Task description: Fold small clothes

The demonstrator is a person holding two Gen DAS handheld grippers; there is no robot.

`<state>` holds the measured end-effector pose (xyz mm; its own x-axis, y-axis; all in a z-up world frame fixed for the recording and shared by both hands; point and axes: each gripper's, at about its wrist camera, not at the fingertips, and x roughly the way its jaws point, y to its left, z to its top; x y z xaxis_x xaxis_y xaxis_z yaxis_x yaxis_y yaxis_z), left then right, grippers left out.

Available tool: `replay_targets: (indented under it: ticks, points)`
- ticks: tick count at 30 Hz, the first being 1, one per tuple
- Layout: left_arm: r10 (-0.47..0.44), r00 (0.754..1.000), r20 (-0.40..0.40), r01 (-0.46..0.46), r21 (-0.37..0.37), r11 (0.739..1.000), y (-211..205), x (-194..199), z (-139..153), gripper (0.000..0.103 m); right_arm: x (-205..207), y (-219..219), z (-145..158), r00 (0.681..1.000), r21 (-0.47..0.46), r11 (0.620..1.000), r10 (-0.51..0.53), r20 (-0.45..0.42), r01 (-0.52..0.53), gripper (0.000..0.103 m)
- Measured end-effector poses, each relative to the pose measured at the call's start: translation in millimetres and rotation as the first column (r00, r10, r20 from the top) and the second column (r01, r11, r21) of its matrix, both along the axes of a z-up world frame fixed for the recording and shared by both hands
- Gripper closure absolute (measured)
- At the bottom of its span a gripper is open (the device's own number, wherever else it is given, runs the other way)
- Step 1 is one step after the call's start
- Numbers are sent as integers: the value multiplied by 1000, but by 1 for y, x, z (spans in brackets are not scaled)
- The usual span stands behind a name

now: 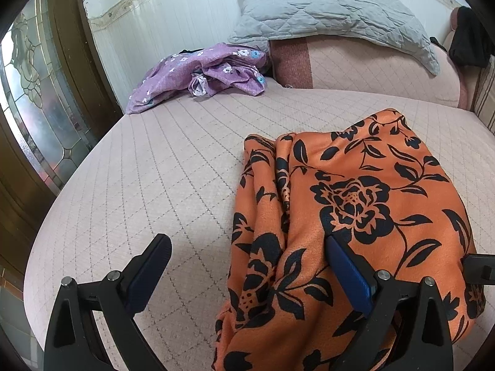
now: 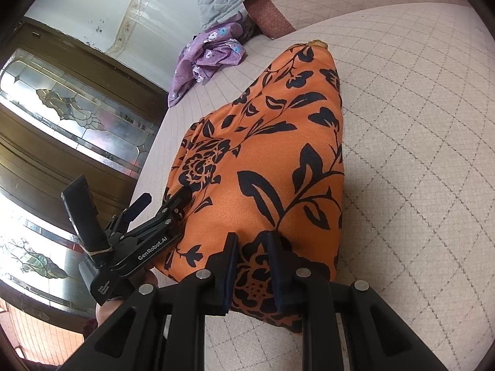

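An orange garment [image 1: 355, 210] printed with black flowers is spread lengthwise on the quilted bed [image 1: 161, 179], its near end bunched at the two grippers; a crumpled purple garment [image 1: 204, 77] is seen well apart from it, by the tiled wall [image 1: 148, 9], with a grey pillow [image 1: 334, 21] propped on a pink bolster [image 1: 371, 74] beyond.

The left gripper [image 1: 247, 259] is pointed steeply down toward the bed and is spread wide; one blue-padded finger [image 1: 148, 275] is held over bare bedding, while the other [image 1: 349, 275] is laid against the orange cloth, with a fold of it bulging up between the two; no pinch is made. In the right wrist view the same gripper [image 2: 164, 198] is seen from the side at the garment's left edge, jaws apart, with a fingertip of the holding hand [image 2: 151, 278] visible beneath its body.

The right gripper [image 2: 252, 238] is likewise angled down, at the garment's near end; its jaws are drawn narrow and the orange cloth is clamped between the pads, the fabric pulled up off the bed there. A glazed wooden door [image 2: 74, 114] stands to the left.
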<state>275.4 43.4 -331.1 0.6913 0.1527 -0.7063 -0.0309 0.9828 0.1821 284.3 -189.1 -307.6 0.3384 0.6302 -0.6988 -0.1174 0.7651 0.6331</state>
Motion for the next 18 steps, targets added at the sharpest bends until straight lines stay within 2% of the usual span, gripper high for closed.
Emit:
replay_targets:
  ticks: [14, 18]
  points:
    - [-2, 1000, -2, 2, -3, 1000, -2, 1, 0, 4, 3, 0, -2, 1000, 8, 1000, 15, -6, -15, 80]
    - [-8, 1000, -5, 8, -34, 999, 2, 1, 4, 4, 3, 3, 3, 1000, -22, 999, 29, 4, -29, 80]
